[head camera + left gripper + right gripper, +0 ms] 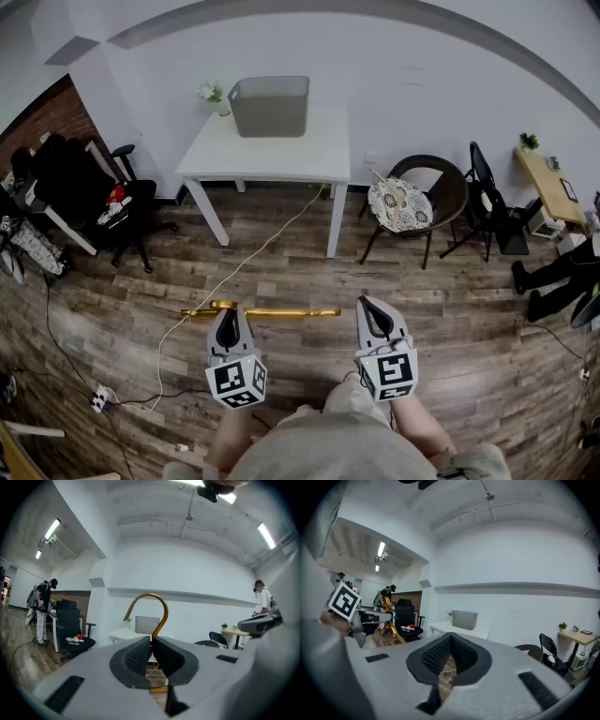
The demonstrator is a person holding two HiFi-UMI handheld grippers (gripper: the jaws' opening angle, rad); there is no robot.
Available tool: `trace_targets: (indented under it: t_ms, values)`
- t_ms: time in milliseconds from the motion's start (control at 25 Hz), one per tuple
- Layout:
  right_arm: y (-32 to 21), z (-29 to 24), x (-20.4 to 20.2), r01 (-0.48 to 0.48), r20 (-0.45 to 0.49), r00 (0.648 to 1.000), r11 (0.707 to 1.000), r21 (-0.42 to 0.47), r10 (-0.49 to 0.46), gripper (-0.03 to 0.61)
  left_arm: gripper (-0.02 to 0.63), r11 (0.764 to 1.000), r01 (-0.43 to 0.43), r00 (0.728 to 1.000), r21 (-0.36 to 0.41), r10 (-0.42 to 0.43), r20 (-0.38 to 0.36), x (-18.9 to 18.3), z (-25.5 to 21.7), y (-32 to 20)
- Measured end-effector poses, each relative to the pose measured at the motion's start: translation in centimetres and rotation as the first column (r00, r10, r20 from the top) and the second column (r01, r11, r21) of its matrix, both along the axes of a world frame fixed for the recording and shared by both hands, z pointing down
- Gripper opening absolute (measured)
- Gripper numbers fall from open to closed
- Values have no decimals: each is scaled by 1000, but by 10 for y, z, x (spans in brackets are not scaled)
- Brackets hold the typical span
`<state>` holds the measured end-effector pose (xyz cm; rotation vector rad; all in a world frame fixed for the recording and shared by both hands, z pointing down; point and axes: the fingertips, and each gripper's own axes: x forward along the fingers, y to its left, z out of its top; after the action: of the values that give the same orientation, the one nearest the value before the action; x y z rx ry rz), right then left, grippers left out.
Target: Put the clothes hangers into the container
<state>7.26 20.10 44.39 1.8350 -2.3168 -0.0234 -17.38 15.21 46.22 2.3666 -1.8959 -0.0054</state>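
Left gripper view, gold hanger [161, 622] pinched between jaws — hook [150, 594] above

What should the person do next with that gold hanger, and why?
Probably step forward toward the white table. The left gripper has its jaws shut on the gold hanger, but the grey container stands on that table, well across the floor, so the hanger likely needs carrying closer first.
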Motion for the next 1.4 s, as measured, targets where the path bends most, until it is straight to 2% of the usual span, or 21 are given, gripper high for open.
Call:
trace_targets:
  t_ms: [160, 600, 1000, 1400]
  values:
    - [30, -1, -12, 10, 26, 1000, 1000, -13, -10, 0, 25, 1000, 21, 1000, 18, -21, -14, -16, -10, 32]
    - [75, -19, -42, 46, -8, 999, 998, 37, -45, 0, 25, 998, 36, 999, 49, -36, -20, -40, -23, 85]
    - [86, -23, -63, 47, 15, 999, 998, 46, -47, 2, 25, 996, 4, 999, 87, 0, -37, -48, -33, 91]
    - [80, -16, -56, 29, 30, 999, 999, 27, -30, 2, 25, 998, -18, 999, 66, 20, -32, -39, -28, 78]
